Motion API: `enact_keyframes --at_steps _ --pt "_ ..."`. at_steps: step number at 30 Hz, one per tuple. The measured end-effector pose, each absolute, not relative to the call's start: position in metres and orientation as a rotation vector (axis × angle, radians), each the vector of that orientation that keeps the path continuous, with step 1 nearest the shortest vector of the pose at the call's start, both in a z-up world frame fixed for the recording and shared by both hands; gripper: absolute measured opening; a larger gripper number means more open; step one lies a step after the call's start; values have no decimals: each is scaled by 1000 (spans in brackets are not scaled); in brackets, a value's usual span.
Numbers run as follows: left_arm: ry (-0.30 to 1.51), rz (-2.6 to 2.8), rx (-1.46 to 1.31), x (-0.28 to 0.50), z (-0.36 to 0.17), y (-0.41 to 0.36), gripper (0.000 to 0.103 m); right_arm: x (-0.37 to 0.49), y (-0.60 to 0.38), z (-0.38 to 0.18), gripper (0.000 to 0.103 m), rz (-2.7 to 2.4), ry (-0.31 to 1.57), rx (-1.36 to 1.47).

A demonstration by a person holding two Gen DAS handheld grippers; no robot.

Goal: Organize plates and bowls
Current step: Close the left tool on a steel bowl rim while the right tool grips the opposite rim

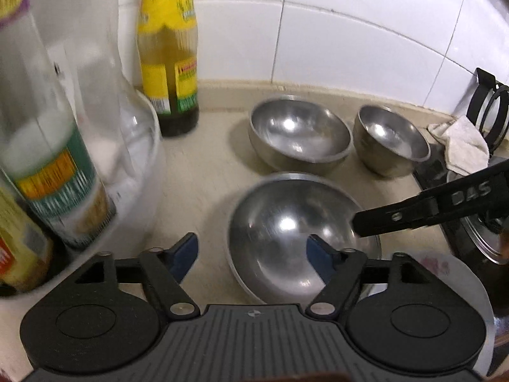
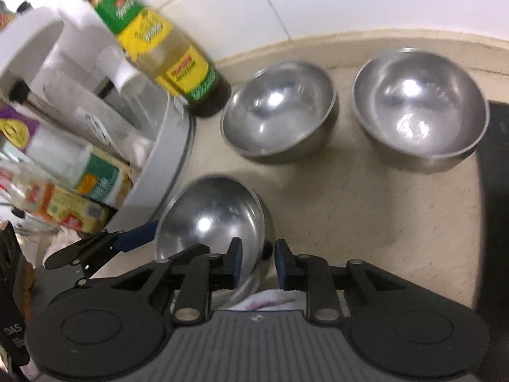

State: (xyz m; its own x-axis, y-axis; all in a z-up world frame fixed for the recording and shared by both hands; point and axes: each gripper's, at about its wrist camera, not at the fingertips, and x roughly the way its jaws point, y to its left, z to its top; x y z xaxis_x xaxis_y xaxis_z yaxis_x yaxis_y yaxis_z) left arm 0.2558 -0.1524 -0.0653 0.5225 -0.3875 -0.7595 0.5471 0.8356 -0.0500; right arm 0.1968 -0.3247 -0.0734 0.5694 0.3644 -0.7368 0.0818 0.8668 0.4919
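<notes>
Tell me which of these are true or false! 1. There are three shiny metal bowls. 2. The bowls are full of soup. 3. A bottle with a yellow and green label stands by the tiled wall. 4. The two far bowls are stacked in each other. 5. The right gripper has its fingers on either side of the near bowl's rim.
1. True: the near bowl, the middle bowl and the small bowl.
2. False: all three are empty.
3. True: the bottle stands upright there.
4. False: they sit side by side, apart.
5. True: the right gripper straddles the rim; whether its pads press it is unclear.
</notes>
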Motion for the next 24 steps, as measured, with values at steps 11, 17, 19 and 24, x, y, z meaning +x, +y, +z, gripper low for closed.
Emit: enact_keyframes --at_steps 11,17,19,24 --pt "748 -551 297 305 -46 -193 89 229 -357 -67 31 52 848 590" --pt "801 -549 341 341 -68 -218 89 247 -366 -80 36 -15 823 613" --pt "820 -555 355 349 -76 -224 88 249 -368 -83 36 -11 824 641" --pt "843 -573 384 357 -87 -230 82 255 -364 -88 37 0 846 618"
